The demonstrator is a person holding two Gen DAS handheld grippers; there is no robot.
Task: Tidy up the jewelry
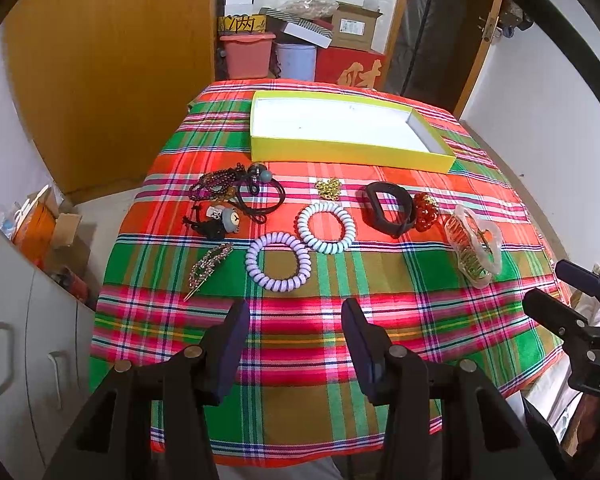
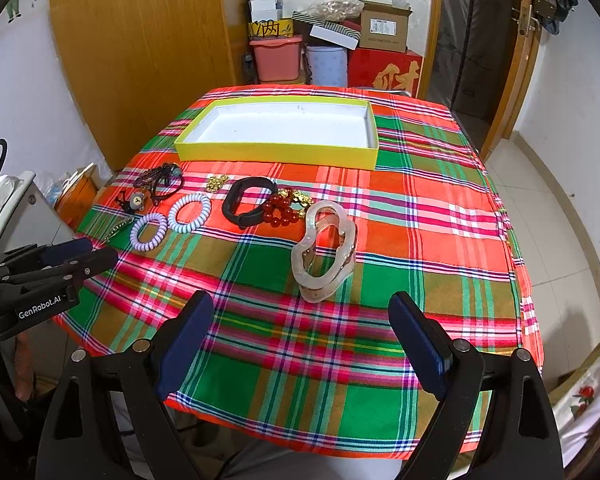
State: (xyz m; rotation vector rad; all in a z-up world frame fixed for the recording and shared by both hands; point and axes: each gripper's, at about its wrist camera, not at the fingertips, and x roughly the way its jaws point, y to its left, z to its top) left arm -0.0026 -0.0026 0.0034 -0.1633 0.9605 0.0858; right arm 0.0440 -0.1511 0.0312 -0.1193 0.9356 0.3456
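A shallow yellow box (image 1: pixel 352 154) (image 2: pixel 276 154) with a white inside stands at the far side of the plaid table. In front of it lies a row of pieces: dark beads and cords (image 1: pixel 236 188), a lilac spiral ring (image 1: pixel 278 260) (image 2: pixel 149 232), a white spiral ring (image 1: pixel 326 228) (image 2: pixel 189 207), gold links (image 1: pixel 329 189), a black band (image 1: pixel 388 208) (image 2: pixel 248 202), a red bead bracelet (image 1: pixel 425 212) (image 2: pixel 279 210) and a clear hair claw (image 1: pixel 474 246) (image 2: pixel 325 252). My left gripper (image 1: pixel 296 336) hovers open, short of the lilac ring. My right gripper (image 2: pixel 302 332) is open, just short of the claw.
A jewelled hairpin (image 1: pixel 210 266) and a small bear charm (image 1: pixel 220 220) lie at the left. Boxes and tubs (image 2: pixel 328 44) are stacked behind the table beside a wooden wardrobe (image 2: pixel 140 52). A white cabinet (image 1: pixel 16 328) stands at the left. Bare plaid cloth (image 2: pixel 440 240) spreads to the right.
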